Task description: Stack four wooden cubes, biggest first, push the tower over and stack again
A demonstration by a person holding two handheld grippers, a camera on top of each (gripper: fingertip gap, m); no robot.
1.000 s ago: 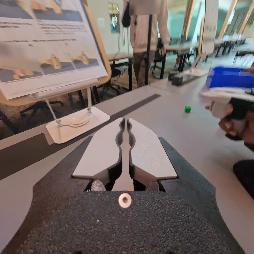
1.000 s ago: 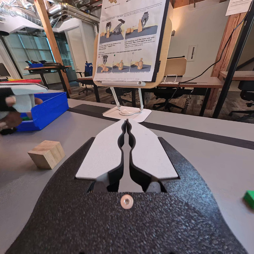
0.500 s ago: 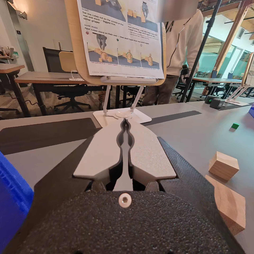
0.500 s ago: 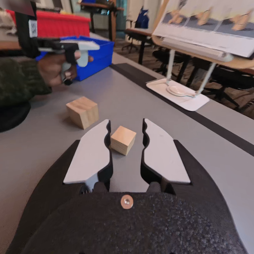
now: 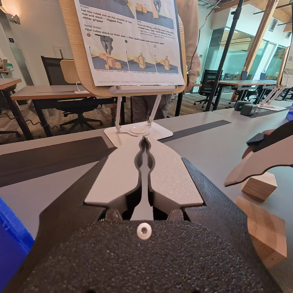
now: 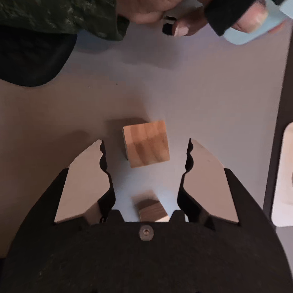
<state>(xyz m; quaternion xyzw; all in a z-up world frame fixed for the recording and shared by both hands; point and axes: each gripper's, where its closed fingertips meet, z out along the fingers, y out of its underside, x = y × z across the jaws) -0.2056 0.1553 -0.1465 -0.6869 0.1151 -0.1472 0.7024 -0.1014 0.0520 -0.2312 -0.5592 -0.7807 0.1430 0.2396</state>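
Observation:
In the left wrist view my left gripper [image 5: 144, 139] is shut with nothing between its fingers, low over the grey table [image 5: 206, 150]. Two wooden cubes lie to its right, a smaller one [image 5: 260, 188] and a larger one [image 5: 266, 228]. A finger of my right gripper [image 5: 253, 166] hangs over them. In the right wrist view my right gripper [image 6: 145, 140] points down and is wide open. A wooden cube [image 6: 145, 144] lies on the table between its fingertips, with a gap on each side. A second cube [image 6: 152, 210] lies near the base of the fingers.
A blue bin [image 5: 9, 237] is at the left gripper's lower left. A white stand base [image 5: 138, 131] holding a board with a printed sheet [image 5: 130, 39] stands ahead. A dark strip [image 6: 279, 126] runs along the table. A hand [image 6: 174, 15] and green sleeve [image 6: 63, 15] hold the left gripper.
My right gripper has opened from shut, tipped down and come over the cubes, its fingers now wider apart. My left gripper stayed shut and swung from the right towards the stand.

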